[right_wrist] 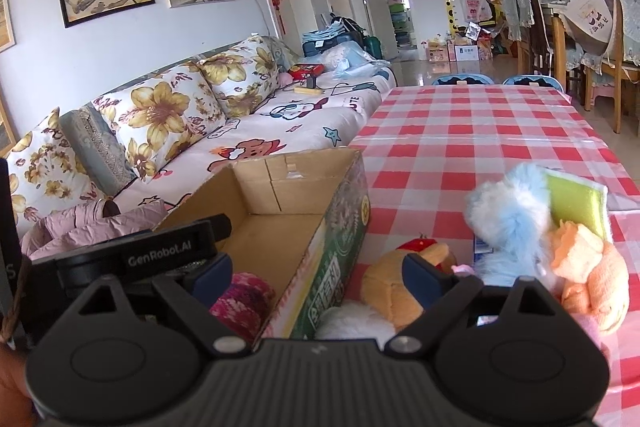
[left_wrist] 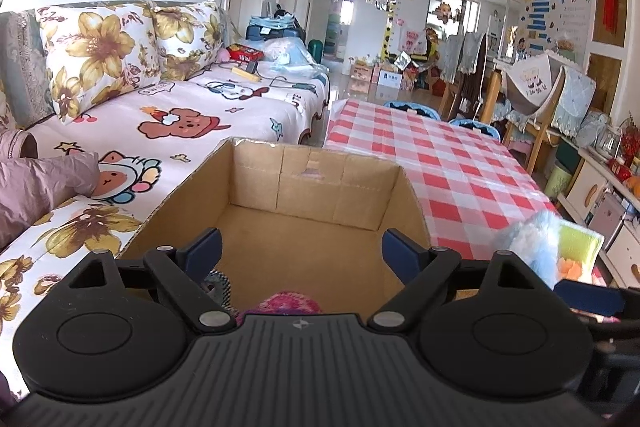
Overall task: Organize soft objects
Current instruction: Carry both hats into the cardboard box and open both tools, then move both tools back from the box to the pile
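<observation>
Inside the cardboard box (left_wrist: 304,227), a pink knit ball (right_wrist: 240,301) (both tongs spread).

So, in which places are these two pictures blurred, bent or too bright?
Left wrist view: the fluffy blue toy at the right edge is smeared, and the table edges bow from the fisheye. Right wrist view: the same toy looks soft, daylight washes out the far windows, and the cardboard box stays fairly sharp.

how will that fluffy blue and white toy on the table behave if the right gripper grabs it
The fluffy toy looks long-furred and puffy, so it will probably squash and flop rather than hold shape. It is likely light. It leans against the green sponge and orange cloth, so lifting it may drag them along.
</observation>
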Tool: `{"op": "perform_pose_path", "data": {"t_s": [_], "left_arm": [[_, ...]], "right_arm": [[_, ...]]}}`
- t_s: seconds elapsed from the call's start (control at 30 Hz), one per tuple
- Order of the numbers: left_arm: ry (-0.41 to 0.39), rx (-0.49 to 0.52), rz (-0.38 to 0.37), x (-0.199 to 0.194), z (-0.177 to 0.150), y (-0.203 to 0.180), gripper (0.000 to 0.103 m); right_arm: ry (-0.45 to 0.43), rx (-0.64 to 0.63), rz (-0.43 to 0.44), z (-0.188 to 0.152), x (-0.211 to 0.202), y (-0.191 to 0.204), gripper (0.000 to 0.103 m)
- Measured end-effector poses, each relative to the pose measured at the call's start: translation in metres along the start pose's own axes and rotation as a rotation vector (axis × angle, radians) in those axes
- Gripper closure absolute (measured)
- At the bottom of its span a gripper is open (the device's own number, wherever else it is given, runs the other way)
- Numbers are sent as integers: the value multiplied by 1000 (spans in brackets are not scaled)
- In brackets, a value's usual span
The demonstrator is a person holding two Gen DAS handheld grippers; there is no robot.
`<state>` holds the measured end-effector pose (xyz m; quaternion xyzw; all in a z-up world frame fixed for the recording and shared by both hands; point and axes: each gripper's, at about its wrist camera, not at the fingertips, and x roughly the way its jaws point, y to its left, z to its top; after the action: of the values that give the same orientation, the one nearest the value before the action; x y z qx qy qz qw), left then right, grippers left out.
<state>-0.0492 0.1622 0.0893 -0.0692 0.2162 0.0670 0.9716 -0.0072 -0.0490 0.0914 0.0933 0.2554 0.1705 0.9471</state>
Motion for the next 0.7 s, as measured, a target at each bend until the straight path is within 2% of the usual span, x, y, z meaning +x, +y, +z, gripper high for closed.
{"op": "perform_pose_path", "data": {"t_s": [0.27,0.4,0.57,0.7], "left_arm": [[-27,-14,-58,6,-3,-4,0],[-17,-9,-56,11,-4,-5,0],[-21,-1,-25,12,-4,-3,0],[-15,47,24,10,-5,-7,0]], "right_arm": [[5,2,-15,-3,-4,-10,8],[0,9,-26,-3,-8,-18,7],[-6,17,-33,-3,-13,-25,6],[-8,10,-48,-4,-16,-29,4]]}}
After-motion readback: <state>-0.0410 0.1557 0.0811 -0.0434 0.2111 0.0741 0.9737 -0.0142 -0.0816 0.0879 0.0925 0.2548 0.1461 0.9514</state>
